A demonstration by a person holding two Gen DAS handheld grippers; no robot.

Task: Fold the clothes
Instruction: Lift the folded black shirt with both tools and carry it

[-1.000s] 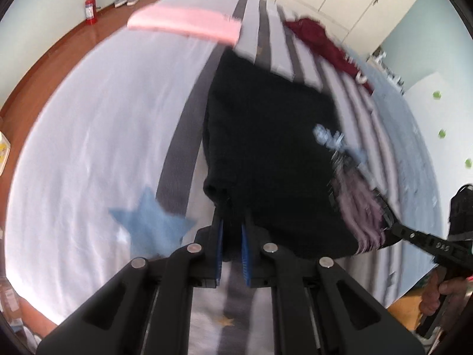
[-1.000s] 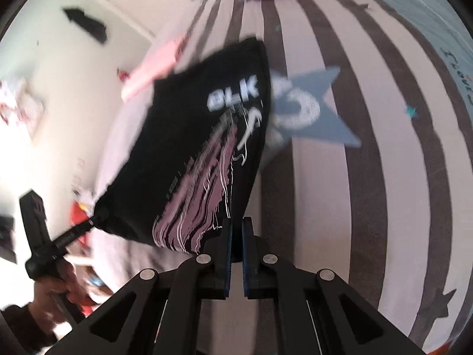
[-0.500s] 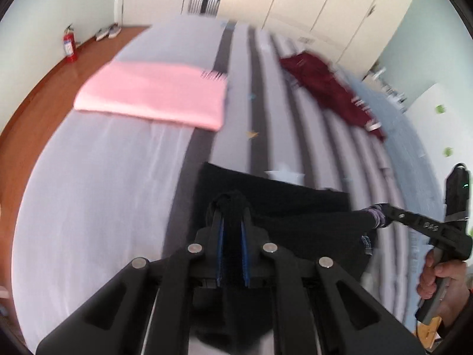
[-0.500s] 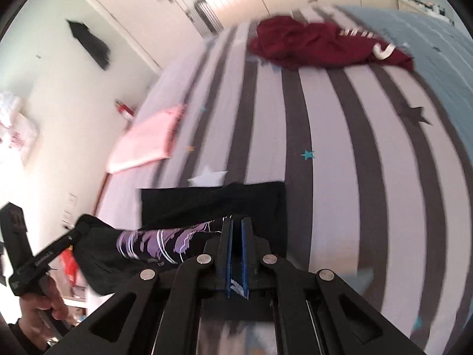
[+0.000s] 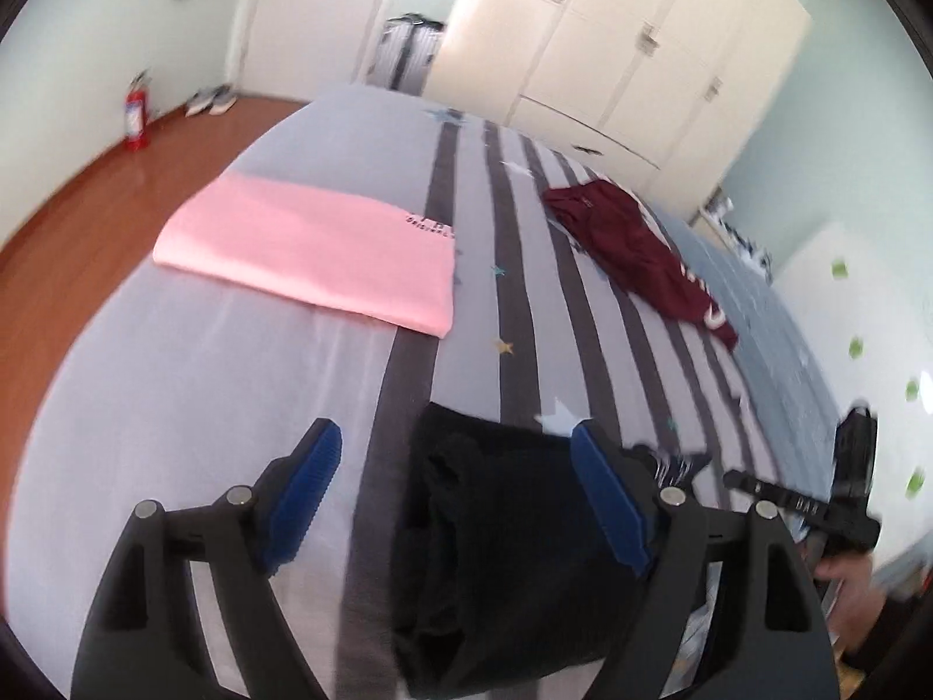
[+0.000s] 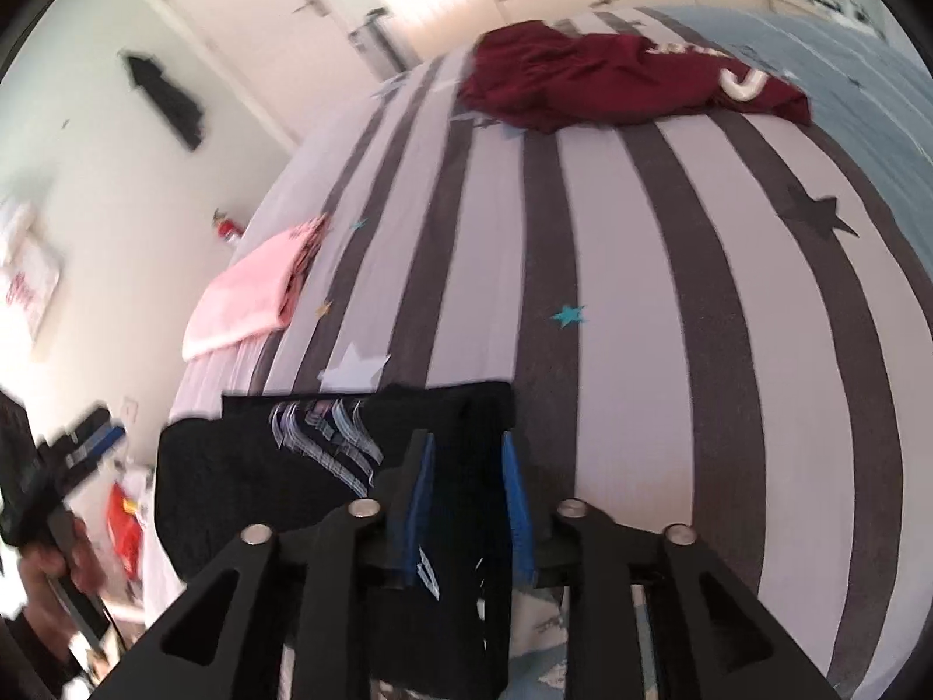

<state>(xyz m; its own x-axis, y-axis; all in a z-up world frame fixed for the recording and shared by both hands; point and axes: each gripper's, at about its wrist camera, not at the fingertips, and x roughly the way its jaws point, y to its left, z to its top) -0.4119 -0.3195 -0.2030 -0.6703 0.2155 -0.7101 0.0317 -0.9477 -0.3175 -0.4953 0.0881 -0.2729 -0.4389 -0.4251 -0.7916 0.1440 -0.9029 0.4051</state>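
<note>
A black shirt [image 5: 501,531] with a pale striped print [image 6: 326,437] lies folded on the striped bed, near its front edge. My left gripper [image 5: 458,490] stands wide open over the shirt's left part, its blue pads [image 5: 309,478] clear of the cloth. My right gripper [image 6: 466,496] is open over the shirt's right end, with black cloth lying between and under its blue pads [image 6: 516,501]. In the left wrist view the right gripper [image 5: 775,496] shows at the far right, held by a hand [image 5: 845,577].
A folded pink garment [image 5: 309,251] lies at the bed's far left. A crumpled maroon garment [image 5: 635,251] lies at the far right. The striped bedsheet [image 6: 641,321] is bare between them. A red fire extinguisher [image 5: 135,116] stands on the wooden floor, white wardrobes behind.
Both grippers carried the shirt's lifted edge forward and down, folding it over onto the bed. Both were shut on the cloth and now stand open, the shirt released.
</note>
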